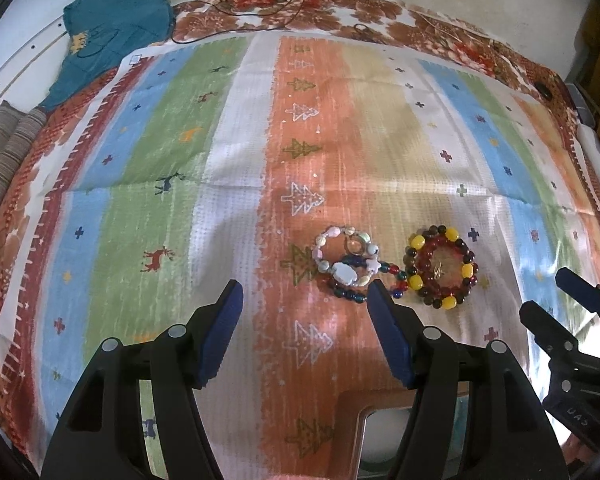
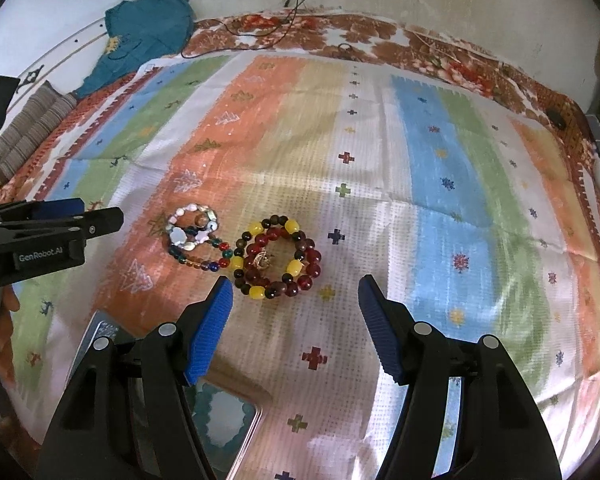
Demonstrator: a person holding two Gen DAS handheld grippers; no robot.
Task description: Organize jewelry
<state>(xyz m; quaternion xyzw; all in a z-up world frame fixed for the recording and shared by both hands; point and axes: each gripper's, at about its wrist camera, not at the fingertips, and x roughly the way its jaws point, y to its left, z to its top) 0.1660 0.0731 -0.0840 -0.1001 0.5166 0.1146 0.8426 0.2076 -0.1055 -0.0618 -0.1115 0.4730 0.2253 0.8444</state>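
Striped cloth [image 1: 236, 184] with little trees, deer and crosses covers the whole work surface, laid over a brown floral spread [image 1: 340, 12] against a pale wall; a teal garment [image 1: 116, 28] lies crumpled at the far left corner.

On the orange stripe sit the beaded bracelets. I count what looks like four: a pale shell-and-stone bracelet [image 1: 346, 250] lying across a dark blue-and-green glass bead bracelet [image 1: 360, 284], and just beside them to the right a yellow-and-dark bead bracelet [image 2: 278, 258] ringed around a deep red bead bracelet [image 2: 300, 264], with a small gold charm at its centre. The overlap makes that count a judgement.

Both tongs stand about halfway open and hold nothing. The left gripper [image 1: 306, 290] hovers near the pale pair, its right pad close by the dark beads. The right gripper [image 2: 296, 286] hovers over the yellow-and-red pair. At the near edge a tray [image 2: 228, 416] with a patterned lining shows beneath the fingers; only one is visible.

For the pick-up in hand, each gripper should come down straddling a single strand at its outer arc, not the stacked crossing, then close gently so the round beads do not roll out.
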